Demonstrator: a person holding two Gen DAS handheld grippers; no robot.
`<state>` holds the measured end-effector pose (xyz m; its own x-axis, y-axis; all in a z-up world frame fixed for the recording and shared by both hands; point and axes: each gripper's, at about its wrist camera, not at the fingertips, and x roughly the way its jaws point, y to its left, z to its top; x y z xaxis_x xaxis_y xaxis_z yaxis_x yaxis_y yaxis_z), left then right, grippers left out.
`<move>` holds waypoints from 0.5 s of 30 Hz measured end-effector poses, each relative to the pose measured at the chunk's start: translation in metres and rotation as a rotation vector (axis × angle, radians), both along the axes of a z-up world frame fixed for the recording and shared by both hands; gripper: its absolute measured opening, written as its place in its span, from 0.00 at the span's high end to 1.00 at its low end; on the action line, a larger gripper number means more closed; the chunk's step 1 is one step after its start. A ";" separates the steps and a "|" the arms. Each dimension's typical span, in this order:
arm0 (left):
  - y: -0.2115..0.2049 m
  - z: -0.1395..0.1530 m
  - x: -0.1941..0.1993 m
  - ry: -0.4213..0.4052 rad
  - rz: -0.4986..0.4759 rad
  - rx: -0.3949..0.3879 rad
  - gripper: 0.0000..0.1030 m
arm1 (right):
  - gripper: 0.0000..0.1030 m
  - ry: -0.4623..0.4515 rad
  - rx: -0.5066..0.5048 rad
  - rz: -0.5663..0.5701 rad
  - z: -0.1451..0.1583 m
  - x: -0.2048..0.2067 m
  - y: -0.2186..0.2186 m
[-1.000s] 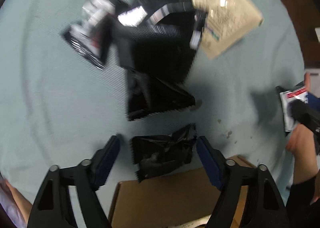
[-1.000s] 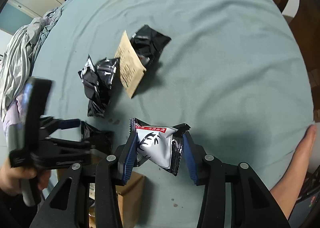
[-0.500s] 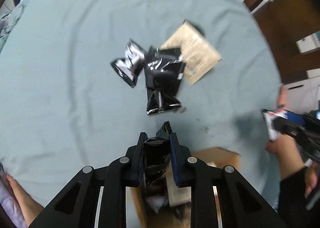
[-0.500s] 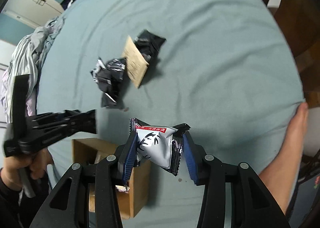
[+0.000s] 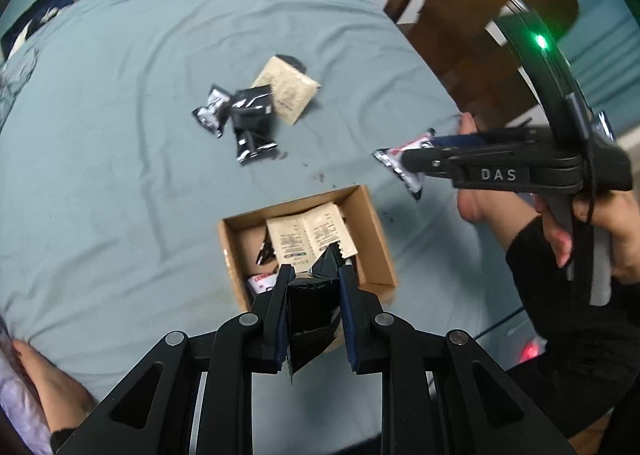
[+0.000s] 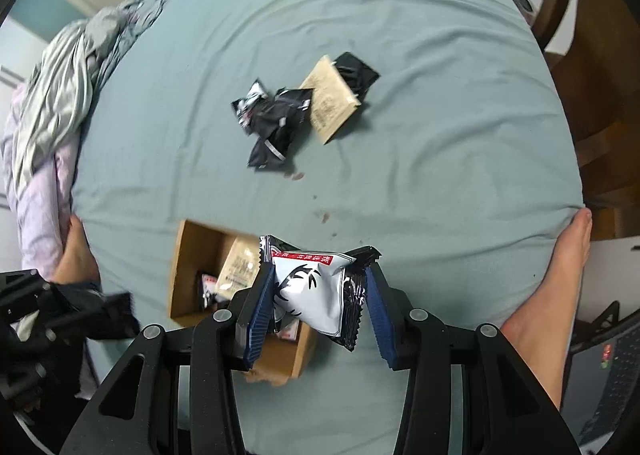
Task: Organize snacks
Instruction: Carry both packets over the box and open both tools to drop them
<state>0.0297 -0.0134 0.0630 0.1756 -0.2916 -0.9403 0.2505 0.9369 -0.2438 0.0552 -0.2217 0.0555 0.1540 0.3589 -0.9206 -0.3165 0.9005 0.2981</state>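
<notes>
While the left hand-held gripper (image 5: 313, 313) is pointing steeply down above the cardboard box (image 5: 374, 229), its blue pads are pressing from both sides on a crumpled black snack packet (image 5: 310, 309), so the jaws are standing narrow and clamped on it. That packet is hanging between the fingers, clear of the box floor, with its serrated top edge poking up past the fingertips. Inside the box a beige sachet (image 5: 310, 235) is lying flat, and the corner of a red-and-white wrapper (image 5: 260, 281) is showing beside the left pad.

In the right wrist view, the right hand-held gripper (image 6: 318, 305) is gripping a white snack packet with a black drawing and a red strip (image 6: 316, 297); its jaws are standing partly apart, with both pads pressed against the packet's sides. This packet is being held in the air above the bed (image 6: 440, 135), just right of the box and partly over its near corner. From the left view the same gripper is appearing side-on, held in a hand (image 5: 592, 223) in a dark sleeve.

Farther out on the blue-green bed sheet, well apart from the box, loose black packets (image 6: 276, 123) are lying in a small heap, touching another beige sachet (image 6: 332, 103), with one more black packet (image 6: 358, 73) tucked behind it.
</notes>
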 end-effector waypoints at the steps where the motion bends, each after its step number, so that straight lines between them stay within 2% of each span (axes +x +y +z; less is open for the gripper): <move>1: -0.004 0.000 -0.001 -0.027 -0.013 0.012 0.80 | 0.58 -0.015 -0.013 0.016 0.005 -0.004 0.005; 5: -0.010 -0.010 -0.004 -0.069 -0.026 0.021 0.79 | 0.58 -0.036 -0.013 0.044 0.019 -0.014 0.019; 8: -0.007 -0.014 0.001 -0.043 -0.001 0.001 0.78 | 0.58 -0.055 -0.010 0.049 0.027 -0.019 0.023; 10: -0.001 -0.011 0.004 -0.026 0.023 -0.028 0.71 | 0.58 -0.049 -0.003 0.044 0.028 -0.022 0.026; 11: 0.004 -0.008 0.007 -0.035 0.042 -0.040 0.58 | 0.58 -0.043 -0.005 0.047 0.028 -0.024 0.028; 12: 0.007 -0.006 0.007 -0.049 0.056 -0.037 0.38 | 0.58 -0.040 -0.006 0.052 0.029 -0.025 0.031; 14: 0.017 0.003 0.007 -0.111 0.099 0.002 0.22 | 0.58 -0.040 -0.010 0.065 0.031 -0.027 0.033; 15: 0.021 0.005 0.006 -0.142 0.116 0.021 0.21 | 0.58 -0.038 -0.010 0.068 0.031 -0.027 0.034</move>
<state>0.0356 0.0079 0.0683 0.3389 -0.2421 -0.9091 0.1708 0.9661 -0.1936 0.0280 -0.1878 0.0869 0.1645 0.3604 -0.9182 -0.3881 0.8794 0.2756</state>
